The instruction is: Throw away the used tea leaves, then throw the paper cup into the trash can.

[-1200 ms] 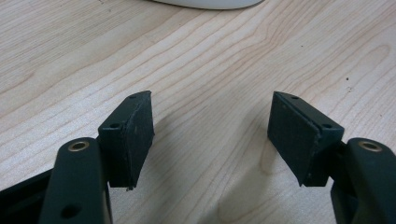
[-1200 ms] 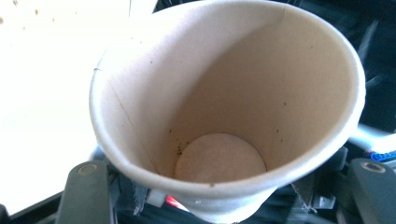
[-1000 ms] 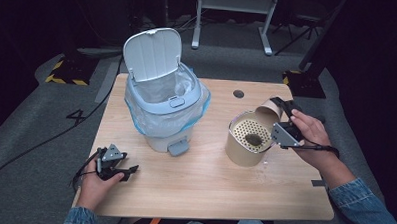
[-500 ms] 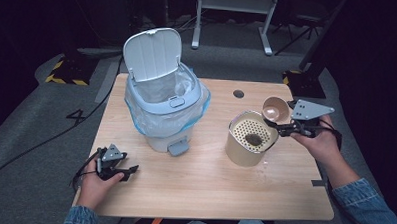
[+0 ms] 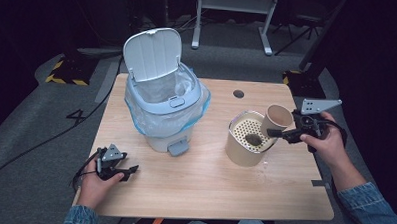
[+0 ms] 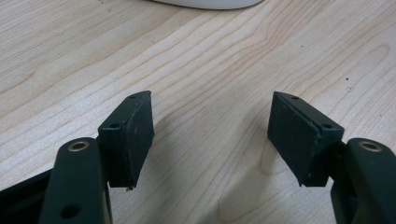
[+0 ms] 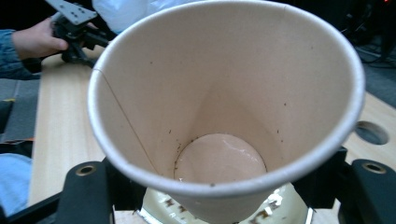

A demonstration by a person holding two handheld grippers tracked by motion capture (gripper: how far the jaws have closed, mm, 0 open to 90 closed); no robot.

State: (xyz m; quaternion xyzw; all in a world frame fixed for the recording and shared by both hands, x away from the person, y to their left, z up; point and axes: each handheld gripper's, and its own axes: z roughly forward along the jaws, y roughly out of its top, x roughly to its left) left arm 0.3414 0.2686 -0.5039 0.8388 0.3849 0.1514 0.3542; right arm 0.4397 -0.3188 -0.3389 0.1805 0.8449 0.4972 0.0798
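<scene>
We see a wooden table (image 5: pixel 204 187) with an open-lidded white bin (image 5: pixel 164 103) at far left. Right of centre stands a tan strainer pot (image 5: pixel 245 143). Just above its right rim, our right gripper (image 5: pixel 277 133) pinches a paper cup (image 5: pixel 276 118), its long axis tilted. The right gripper view shows the cup's inside (image 7: pixel 224 116), emptied but speckled. At near left, our left gripper (image 5: pixel 129 170) rests with its 2 jaws spread, nothing between them.
</scene>
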